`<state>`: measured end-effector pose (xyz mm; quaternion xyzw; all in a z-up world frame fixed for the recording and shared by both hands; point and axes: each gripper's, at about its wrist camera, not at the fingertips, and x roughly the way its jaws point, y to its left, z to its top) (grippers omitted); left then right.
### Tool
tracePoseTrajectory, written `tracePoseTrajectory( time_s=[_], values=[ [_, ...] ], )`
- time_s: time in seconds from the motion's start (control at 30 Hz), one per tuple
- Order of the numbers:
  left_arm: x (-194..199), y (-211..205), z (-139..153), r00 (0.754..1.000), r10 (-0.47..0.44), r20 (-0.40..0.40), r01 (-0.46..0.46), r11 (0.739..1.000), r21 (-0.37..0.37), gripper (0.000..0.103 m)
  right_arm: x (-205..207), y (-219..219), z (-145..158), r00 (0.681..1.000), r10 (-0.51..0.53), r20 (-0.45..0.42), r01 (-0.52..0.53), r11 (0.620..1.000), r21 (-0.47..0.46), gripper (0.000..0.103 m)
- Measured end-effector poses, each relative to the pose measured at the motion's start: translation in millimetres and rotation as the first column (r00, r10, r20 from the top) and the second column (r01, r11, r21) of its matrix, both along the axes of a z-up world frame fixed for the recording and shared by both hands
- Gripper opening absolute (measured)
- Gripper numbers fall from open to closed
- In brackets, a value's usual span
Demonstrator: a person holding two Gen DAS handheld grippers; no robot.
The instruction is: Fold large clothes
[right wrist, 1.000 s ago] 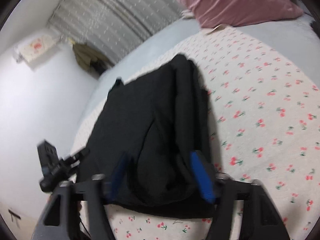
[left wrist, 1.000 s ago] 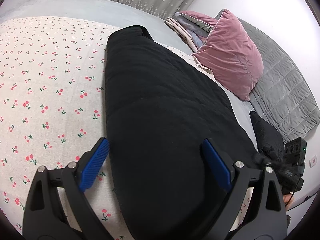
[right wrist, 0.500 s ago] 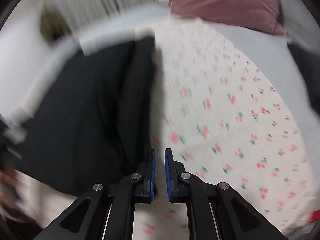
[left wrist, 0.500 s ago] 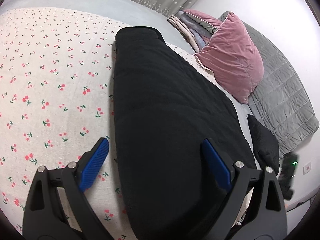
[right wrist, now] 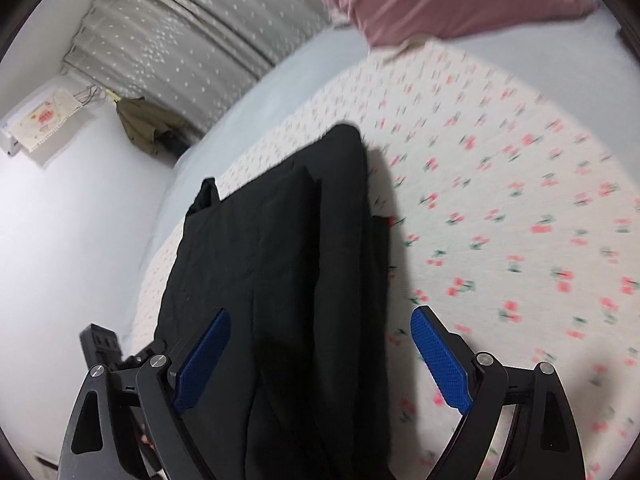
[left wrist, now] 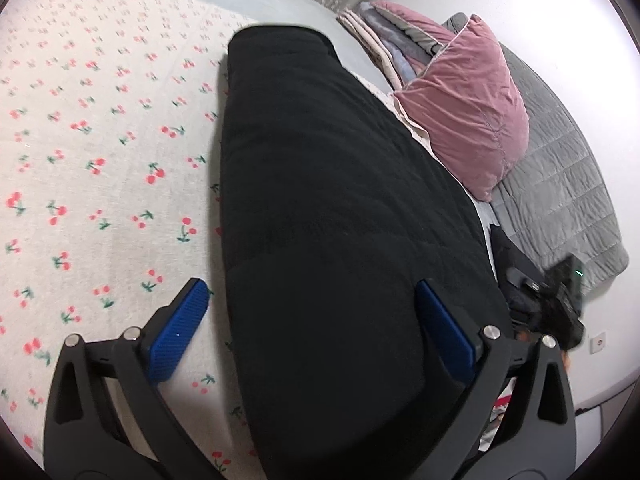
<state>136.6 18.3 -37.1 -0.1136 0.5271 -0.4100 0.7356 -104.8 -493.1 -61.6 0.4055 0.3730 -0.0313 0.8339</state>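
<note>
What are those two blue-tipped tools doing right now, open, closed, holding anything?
Left tool: open wide over the black garment, gripping nothing.
Right tool: jaws have just been opening; open over the garment, holding nothing.

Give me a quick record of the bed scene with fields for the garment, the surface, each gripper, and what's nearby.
garment: black garment, folded into a long strip, lying flat
surface: cherry-print sheet
left gripper: open, jaws just widened, garment's near end below them, nothing gripped
right gripper: open, jaws just opened, over garment's edge, nothing gripped
nearby: pink pillow, grey quilt
</note>
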Motion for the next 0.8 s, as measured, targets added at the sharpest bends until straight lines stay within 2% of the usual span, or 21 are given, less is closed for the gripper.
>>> tracePoseTrajectory(
  time_s=[0.13,0.2,0.27,0.3,0.4,0.47,0.53,0.6,0.67,0.8],
  values=[
    [13,-3,-15,0.994,-0.05,-0.097,0.043,0.996,-0.076,0.103,31,-12,-28,0.999,0.029,-0.041,-0.025,0.996,0.083,0.093],
    [19,-2,-26,0.982,-0.075,-0.174,0.051,0.989,-0.138,0.103,40,-14,-43,0.998,0.051,-0.036,-0.046,0.989,0.141,0.093],
    [23,-1,-33,0.972,-0.082,-0.218,0.041,0.982,-0.187,0.103,46,-16,-59,0.997,0.078,-0.025,-0.071,0.973,0.221,0.093],
    [23,-1,-33,0.973,-0.079,-0.215,0.034,0.978,-0.205,0.103,47,-19,-63,0.997,0.079,-0.002,-0.076,0.965,0.251,0.093],
    [20,-1,-30,0.979,-0.075,-0.19,0.031,0.973,-0.227,0.1,49,-18,-64,0.996,0.08,0.034,-0.086,0.961,0.264,0.089],
    [18,2,-27,0.982,-0.064,-0.178,0.02,0.971,-0.238,0.093,53,-14,-64,0.995,0.086,0.048,-0.095,0.962,0.258,0.075],
    [13,3,-18,0.987,-0.043,-0.156,0.005,0.972,-0.235,0.082,52,-10,-62,0.994,0.084,0.076,-0.102,0.955,0.279,0.058],
    [9,6,-8,0.992,-0.036,-0.118,0.009,0.975,-0.224,0.075,55,-6,-53,0.992,0.084,0.089,-0.103,0.966,0.238,0.051],
    [4,11,4,0.995,-0.032,-0.098,0.008,0.973,-0.232,0.071,54,3,-36,0.99,0.09,0.111,-0.109,0.977,0.182,0.048],
    [1,27,20,0.999,0.002,-0.044,-0.012,0.978,-0.209,0.071,61,23,-9,0.973,0.121,0.197,-0.151,0.978,0.141,0.045]
  ],
)
